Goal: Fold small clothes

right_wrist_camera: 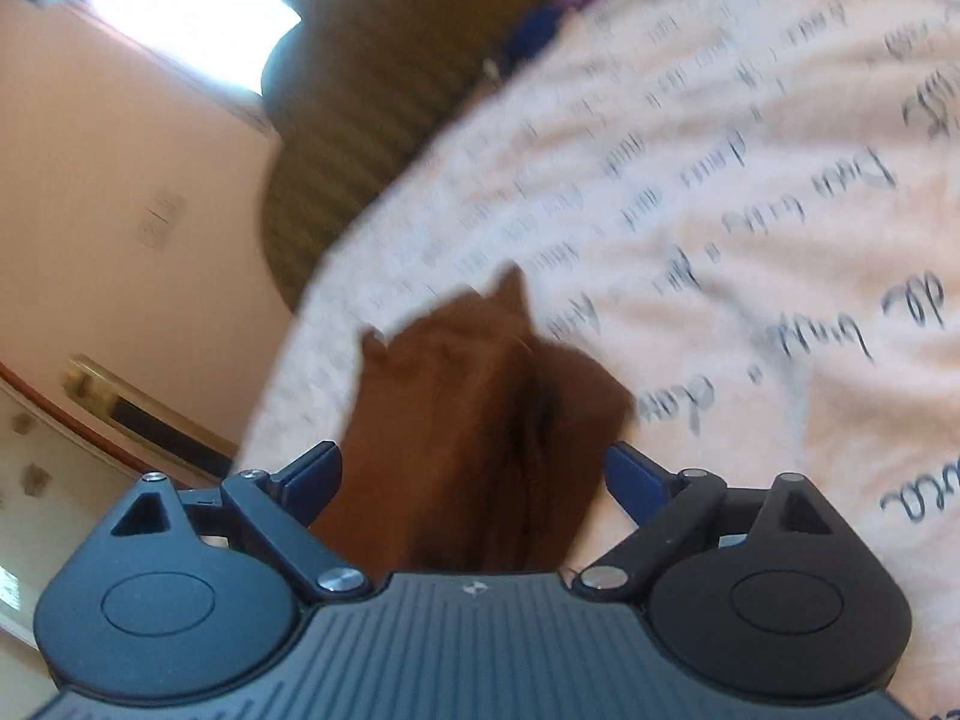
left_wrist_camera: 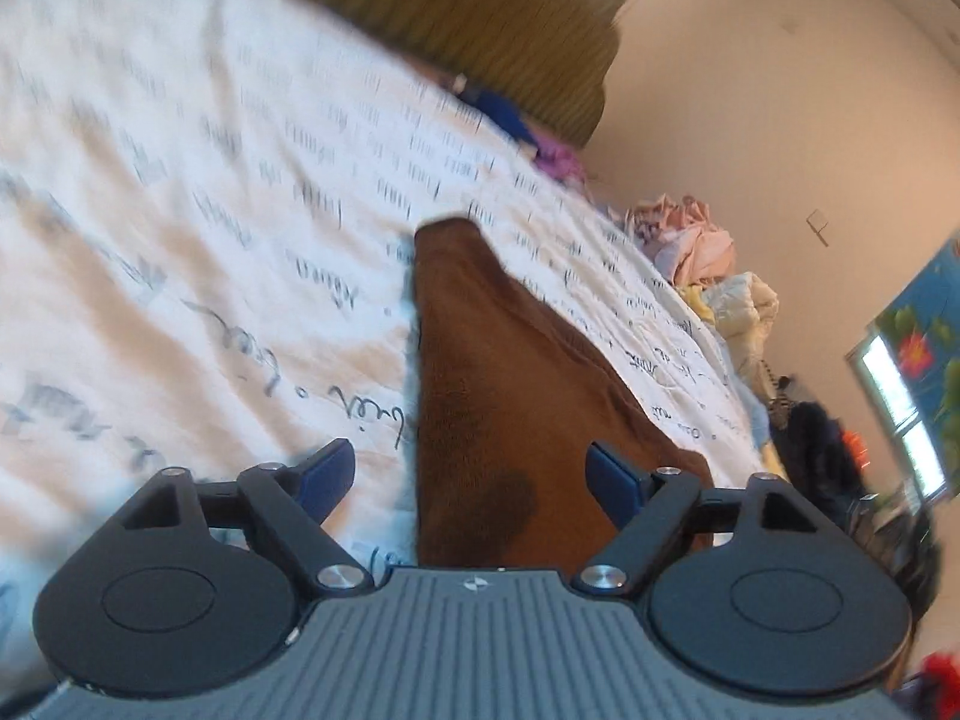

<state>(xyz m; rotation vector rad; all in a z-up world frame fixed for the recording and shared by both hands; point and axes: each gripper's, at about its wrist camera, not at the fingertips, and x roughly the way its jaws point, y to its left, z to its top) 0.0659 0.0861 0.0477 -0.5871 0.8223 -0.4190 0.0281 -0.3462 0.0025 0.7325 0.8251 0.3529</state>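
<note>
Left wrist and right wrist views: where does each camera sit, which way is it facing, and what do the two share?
Left wrist: sits on the left gripper, looking along its open fingers at the brown garment lying on the script-printed bedspread, with a clothes pile at the bed's far edge; only the gripper shows.
Right wrist: sits on the right gripper, fingers open, looking over the brown garment and bedspread toward a bright window; no hand visible.
Shared: the garment, the bedspread and the striped headboard.
</note>
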